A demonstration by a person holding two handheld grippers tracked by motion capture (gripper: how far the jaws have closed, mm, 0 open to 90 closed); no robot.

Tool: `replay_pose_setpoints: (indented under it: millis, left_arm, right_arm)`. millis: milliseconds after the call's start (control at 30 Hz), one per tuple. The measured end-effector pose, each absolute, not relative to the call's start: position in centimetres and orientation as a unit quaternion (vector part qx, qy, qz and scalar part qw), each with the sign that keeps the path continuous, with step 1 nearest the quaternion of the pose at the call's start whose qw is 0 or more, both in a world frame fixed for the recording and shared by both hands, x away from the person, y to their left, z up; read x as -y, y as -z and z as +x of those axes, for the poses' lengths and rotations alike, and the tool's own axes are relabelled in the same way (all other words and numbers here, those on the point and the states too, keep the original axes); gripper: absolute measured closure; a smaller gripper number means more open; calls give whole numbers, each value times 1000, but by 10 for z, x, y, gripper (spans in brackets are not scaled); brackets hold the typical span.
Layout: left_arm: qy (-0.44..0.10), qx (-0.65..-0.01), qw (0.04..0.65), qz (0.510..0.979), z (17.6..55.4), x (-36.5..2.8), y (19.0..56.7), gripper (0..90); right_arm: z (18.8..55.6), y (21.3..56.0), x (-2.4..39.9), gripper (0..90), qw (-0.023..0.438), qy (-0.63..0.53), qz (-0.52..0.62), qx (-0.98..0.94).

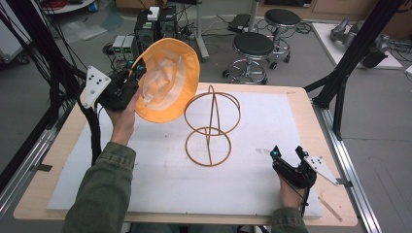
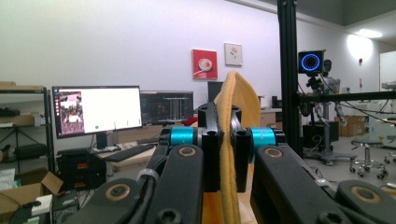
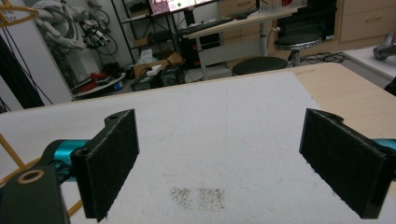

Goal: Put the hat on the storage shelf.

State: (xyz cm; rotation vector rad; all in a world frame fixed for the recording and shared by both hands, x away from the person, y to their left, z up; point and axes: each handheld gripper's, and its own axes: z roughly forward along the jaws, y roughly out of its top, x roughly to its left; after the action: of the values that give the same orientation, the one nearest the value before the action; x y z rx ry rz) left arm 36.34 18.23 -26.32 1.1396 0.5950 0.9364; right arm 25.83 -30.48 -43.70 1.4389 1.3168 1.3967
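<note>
Yellow hat (image 1: 167, 82), upper left, is clamped at its brim by left fingers (image 2: 209, 140); we judge it bound for the wire stand (image 1: 211, 126); right fingers (image 3: 109, 163) rest wide, empty.

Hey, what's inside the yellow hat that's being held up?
The yellow hat, clamped at its brim by the left tongs, shows a pale lining inside and nothing else. Its outer crown faces away, unseen.

— Can you see the hat's (image 2: 233, 135) crown in your left gripper view?
— No, you only get its brim edge-on; the bottom edge cuts it off.
— And the wire stand (image 3: 11, 154) in your right gripper view?
— Mostly cut off at the left edge.
</note>
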Motion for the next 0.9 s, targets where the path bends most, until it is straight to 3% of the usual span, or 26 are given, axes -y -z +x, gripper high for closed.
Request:
replay_pose_setpoints:
  millis: [400,900]
  left_arm:
    - [-418,-243,703,521,375,-154,237,870]
    - [-405,-162,693,574,361,-102,234,868]
  right_arm:
    - [258,438,305,108,359,-544,561,-510]
    - [259,438,308,107,356,-546,567,-503]
